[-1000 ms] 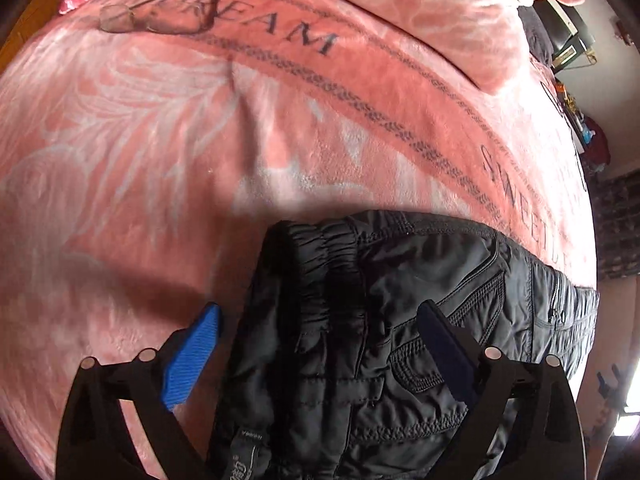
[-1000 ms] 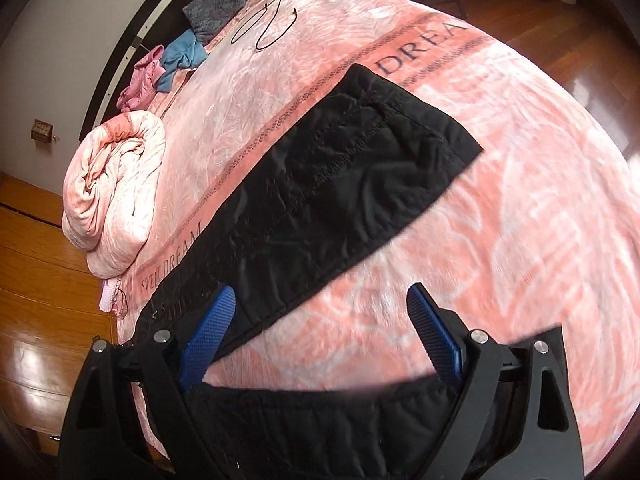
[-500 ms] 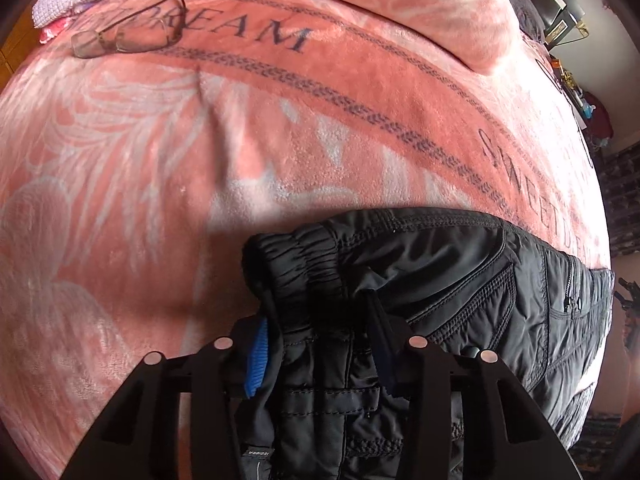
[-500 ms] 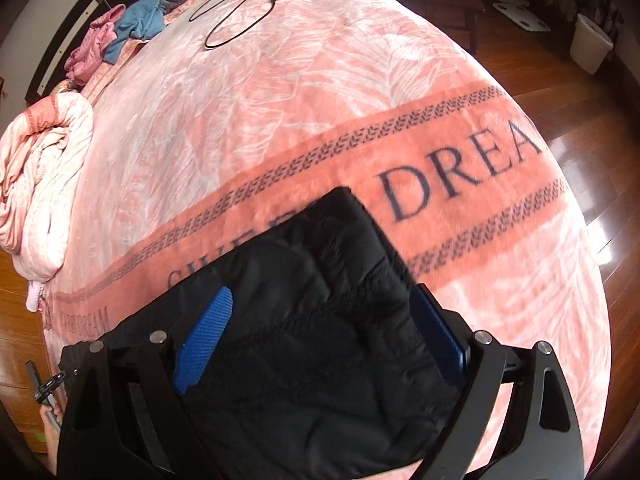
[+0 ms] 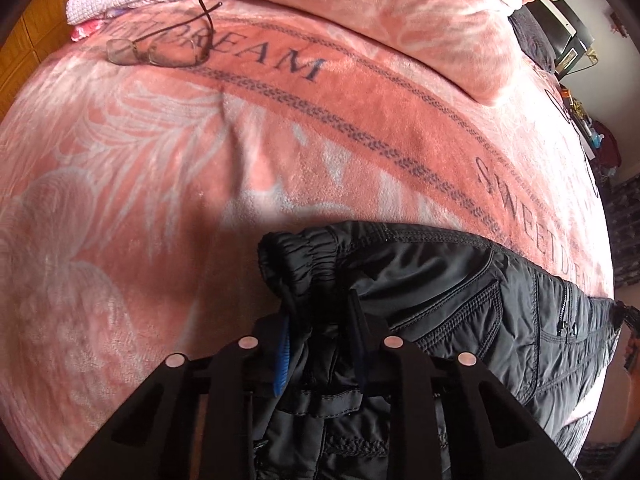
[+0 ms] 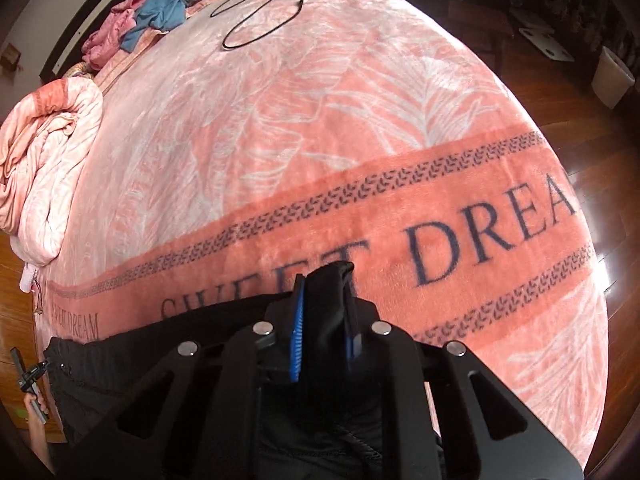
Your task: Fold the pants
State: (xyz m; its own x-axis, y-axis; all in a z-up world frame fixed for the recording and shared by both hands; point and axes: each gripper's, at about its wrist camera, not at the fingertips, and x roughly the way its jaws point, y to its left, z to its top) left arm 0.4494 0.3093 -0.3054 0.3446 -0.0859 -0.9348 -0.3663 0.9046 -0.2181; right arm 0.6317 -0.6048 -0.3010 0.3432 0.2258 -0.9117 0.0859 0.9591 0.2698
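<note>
Pants (image 5: 460,300) lie along bed (image 5: 200,200) edge. Left claw (image 5: 320,344) pinches elastic waistband; right claw (image 6: 322,332), closing, pinches hem. Fabric looks soft, padded, slick; grip bunched edges.

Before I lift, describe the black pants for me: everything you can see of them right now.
The black pants look like quilted, slightly shiny padded fabric with stitched seams, a slanted pocket and a zipper. They lie on the pink blanket, stretched between the grippers. The left gripper is shut on the gathered elastic waistband; the right gripper is closing, its pads on a bunched fold at the other end, probably a leg hem. Much of the pants is hidden under the grippers.
</note>
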